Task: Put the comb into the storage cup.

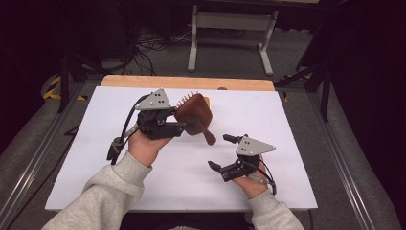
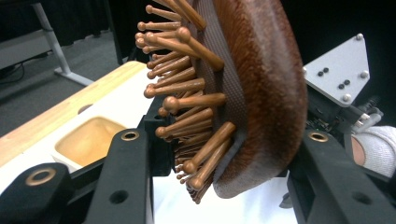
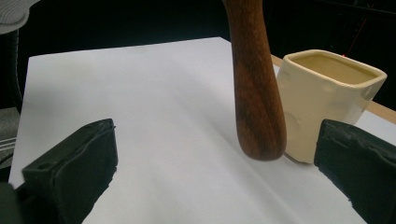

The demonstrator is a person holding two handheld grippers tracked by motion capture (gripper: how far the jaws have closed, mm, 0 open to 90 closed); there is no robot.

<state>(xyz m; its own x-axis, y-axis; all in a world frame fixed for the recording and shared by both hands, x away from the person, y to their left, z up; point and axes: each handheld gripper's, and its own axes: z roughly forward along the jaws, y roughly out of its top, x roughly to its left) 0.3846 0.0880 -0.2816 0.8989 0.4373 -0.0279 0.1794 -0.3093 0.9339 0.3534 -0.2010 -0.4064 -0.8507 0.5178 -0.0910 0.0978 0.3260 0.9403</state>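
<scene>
A dark wooden hairbrush (image 1: 194, 114) with wooden pins is held up off the table, my left gripper (image 1: 190, 123) shut on its oval head. In the left gripper view the padded head (image 2: 266, 93) sits between the jaws with the pins (image 2: 187, 93) pointing left. The handle (image 1: 209, 137) hangs down towards the right; its rounded end (image 3: 258, 102) hovers just above the table in the right gripper view. My right gripper (image 1: 219, 152) stands open below and right of the handle, with nothing between its jaws (image 3: 215, 172). A cream square cup (image 3: 322, 98) stands just behind the brush.
The cup (image 2: 91, 140) is empty, and a corner of it (image 1: 207, 100) peeks out behind the brush near the far edge of the white tabletop (image 1: 143, 167). A wooden strip (image 1: 143, 80) runs along the back. Table legs and cables lie on the floor beyond.
</scene>
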